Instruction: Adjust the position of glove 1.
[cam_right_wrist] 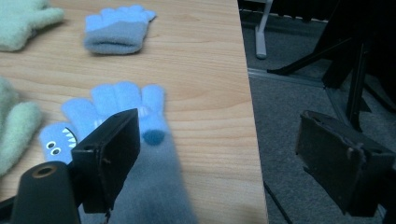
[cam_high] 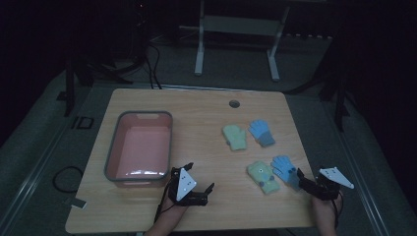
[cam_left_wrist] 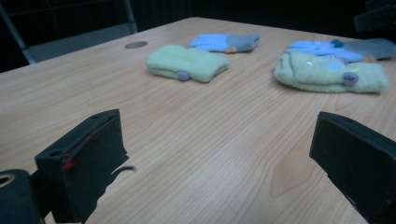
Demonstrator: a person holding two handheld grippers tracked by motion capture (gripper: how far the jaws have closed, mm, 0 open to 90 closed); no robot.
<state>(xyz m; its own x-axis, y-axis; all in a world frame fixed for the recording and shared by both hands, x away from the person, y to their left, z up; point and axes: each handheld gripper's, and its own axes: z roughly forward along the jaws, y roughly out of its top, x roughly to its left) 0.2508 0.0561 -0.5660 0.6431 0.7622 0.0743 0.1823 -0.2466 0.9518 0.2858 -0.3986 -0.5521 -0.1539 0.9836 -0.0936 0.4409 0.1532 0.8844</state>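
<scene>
With jaws spread wide and empty, the right gripper (cam_high: 301, 178) lies low at the table's right edge, one jaw over the near blue glove (cam_right_wrist: 116, 112), while the left gripper (cam_high: 199, 189), also wide and empty, rests beside the pink tub (cam_high: 114, 162).

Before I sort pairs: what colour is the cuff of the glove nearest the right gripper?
Grey, on a blue glove; clearest in the right gripper view.

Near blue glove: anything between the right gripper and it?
Nothing visible. The right gripper sits at the cuff end of the near blue glove with jaws open; in the right gripper view one jaw already overlaps the glove, the other hangs past the table edge. The near green glove lies beside it, not between.
</scene>
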